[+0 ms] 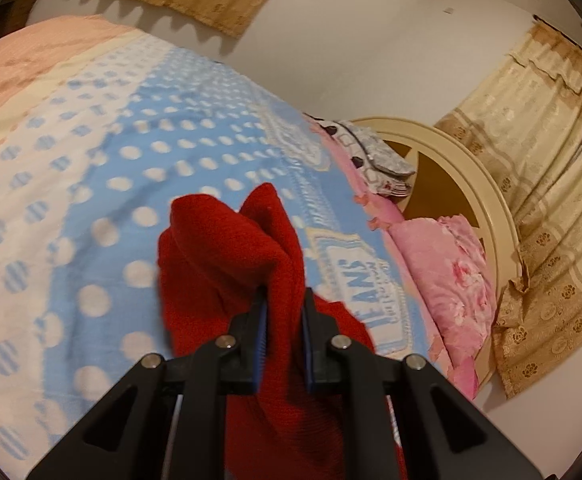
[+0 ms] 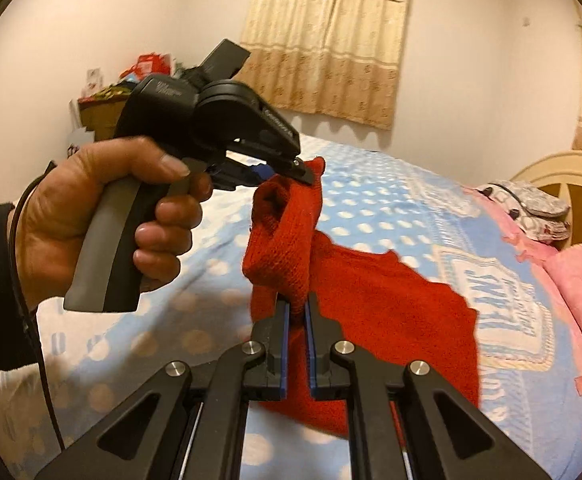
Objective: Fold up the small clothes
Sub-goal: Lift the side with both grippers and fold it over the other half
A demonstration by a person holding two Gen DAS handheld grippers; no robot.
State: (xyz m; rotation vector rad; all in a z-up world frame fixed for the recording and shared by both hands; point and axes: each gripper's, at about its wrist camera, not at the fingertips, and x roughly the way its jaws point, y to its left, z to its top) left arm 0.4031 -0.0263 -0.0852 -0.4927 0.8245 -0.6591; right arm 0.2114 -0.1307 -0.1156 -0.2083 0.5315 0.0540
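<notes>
Red knit garment (image 2: 375,320) hangs lifted over the dotted blue blanket (image 2: 371,208) on the bed. Right tongs (image 2: 299,308) pinch one fold; left tongs (image 1: 285,300) pinch another. Only the right view shows the hand (image 2: 91,212) gripping the left tool; the garment's kind seems unclear.

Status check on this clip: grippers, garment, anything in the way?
Left gripper and right gripper both shut on red knit garment. Garment lifted, hanging over bed blanket. Nothing in the way.
</notes>
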